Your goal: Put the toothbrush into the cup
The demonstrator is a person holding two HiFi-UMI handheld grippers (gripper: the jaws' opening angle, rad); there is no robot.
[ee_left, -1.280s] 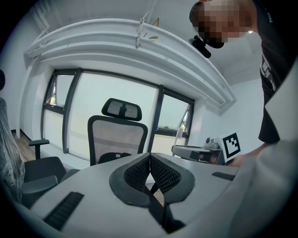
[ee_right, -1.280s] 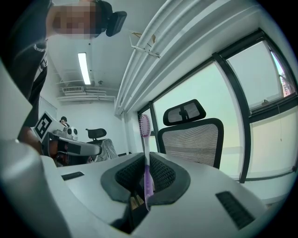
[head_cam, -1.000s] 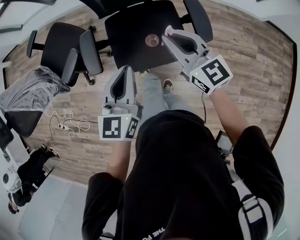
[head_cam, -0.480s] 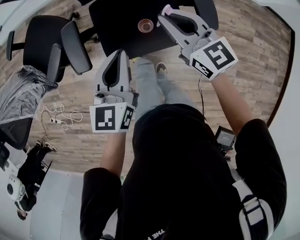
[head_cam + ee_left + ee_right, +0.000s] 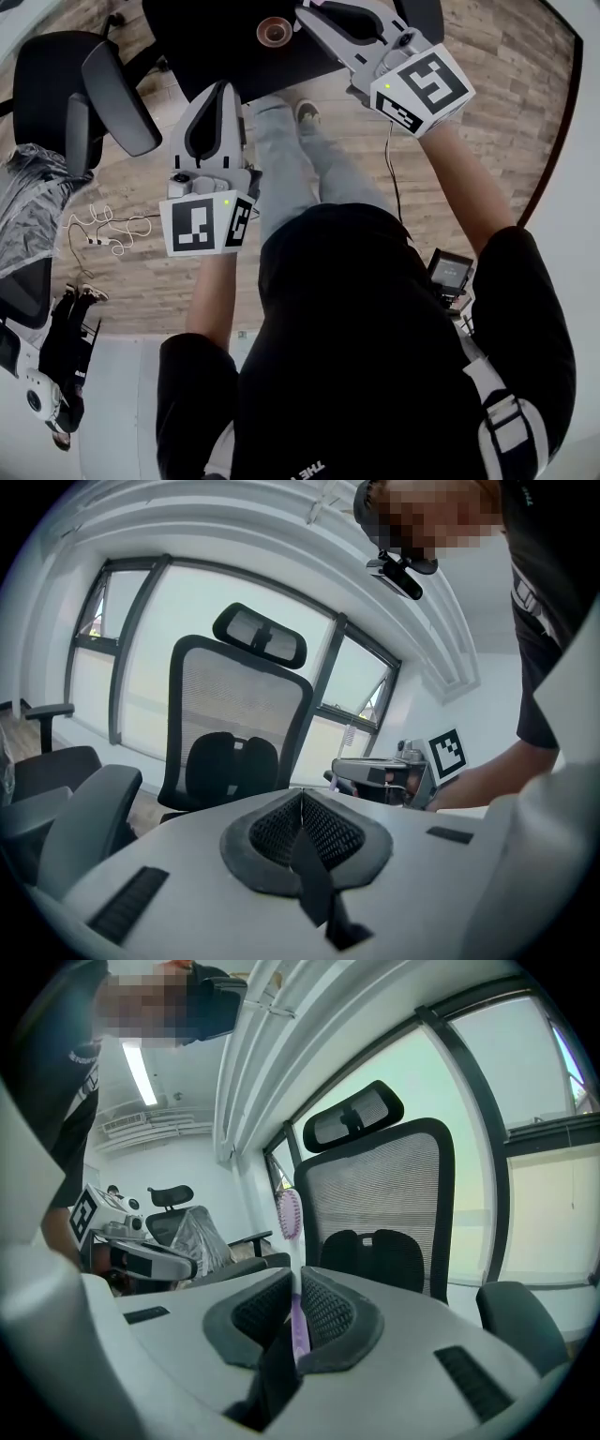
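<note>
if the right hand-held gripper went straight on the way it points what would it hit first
Probably the mesh-backed chair: the right hand-held gripper, shut on the toothbrush, aims about at the chair's left edge, with nothing visible in between. Depth is unclear, so it might just slip past.

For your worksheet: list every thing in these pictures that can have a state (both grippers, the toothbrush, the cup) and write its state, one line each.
left gripper: shut, nothing between its jaws.
right gripper: shut on the toothbrush handle.
toothbrush: clamped in the right gripper, head sticking out past the jaw tips, not in the cup.
cup: upright on the black table, mouth open, no toothbrush in it.
</note>
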